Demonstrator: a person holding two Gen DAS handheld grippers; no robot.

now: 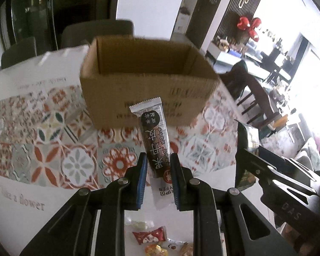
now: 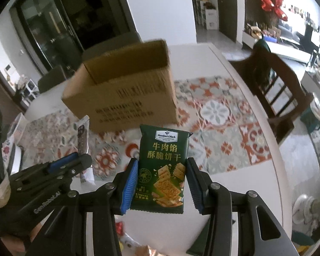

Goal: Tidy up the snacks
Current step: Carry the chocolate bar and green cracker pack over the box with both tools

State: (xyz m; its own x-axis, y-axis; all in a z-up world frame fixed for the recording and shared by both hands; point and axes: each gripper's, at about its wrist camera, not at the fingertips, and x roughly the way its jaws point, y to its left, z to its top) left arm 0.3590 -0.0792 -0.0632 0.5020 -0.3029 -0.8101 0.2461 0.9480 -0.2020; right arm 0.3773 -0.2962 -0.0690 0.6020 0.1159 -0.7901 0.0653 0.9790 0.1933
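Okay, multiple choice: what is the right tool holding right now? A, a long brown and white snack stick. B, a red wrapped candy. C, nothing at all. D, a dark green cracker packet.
D: in the right wrist view the right tool has its blue pads pressed on both sides of the dark green cracker packet, held up in front of the open cardboard box.

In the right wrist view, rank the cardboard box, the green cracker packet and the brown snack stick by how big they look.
1. Cardboard box
2. Green cracker packet, enlarged by nearness to the camera
3. Brown snack stick, partly hidden by the left gripper
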